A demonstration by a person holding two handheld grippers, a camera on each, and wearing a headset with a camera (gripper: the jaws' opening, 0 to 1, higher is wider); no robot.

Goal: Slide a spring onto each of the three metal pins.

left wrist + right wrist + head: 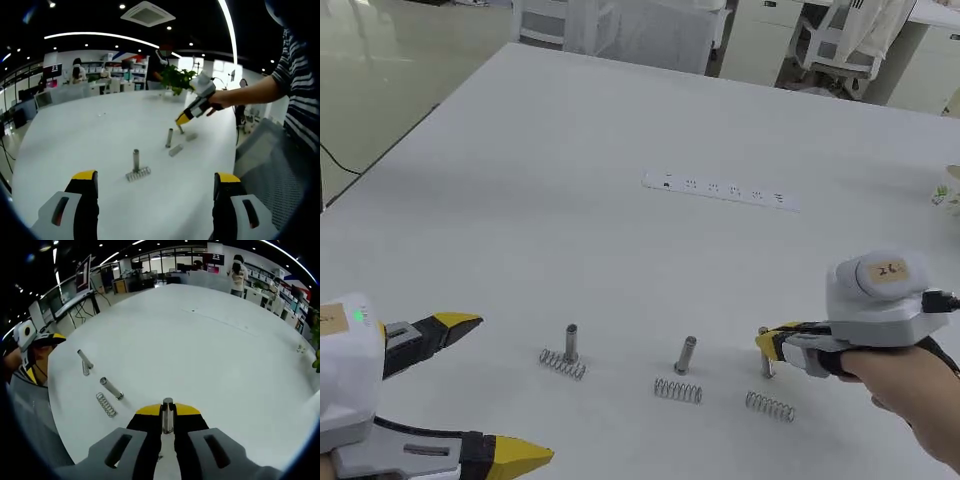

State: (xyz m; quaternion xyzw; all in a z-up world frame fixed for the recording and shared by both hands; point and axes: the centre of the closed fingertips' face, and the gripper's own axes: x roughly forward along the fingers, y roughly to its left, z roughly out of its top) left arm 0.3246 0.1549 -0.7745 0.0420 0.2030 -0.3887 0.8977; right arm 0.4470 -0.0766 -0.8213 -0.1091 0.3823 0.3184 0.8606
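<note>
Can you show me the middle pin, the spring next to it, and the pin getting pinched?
middle pin (687, 352): head view, middle of its shaft.
spring next to it (678, 391): head view, center of its coils.
pinched pin (167, 416): right gripper view, shaft between the closed jaws.

we are in a large open-plan office or lab: a wide white worktable (570, 150) carries a power strip (720, 190), and around it we see desks with monitors (82, 277), recessed ceiling lights (122, 6), a ceiling air vent (146, 13) and a potted plant (175, 79).
</note>
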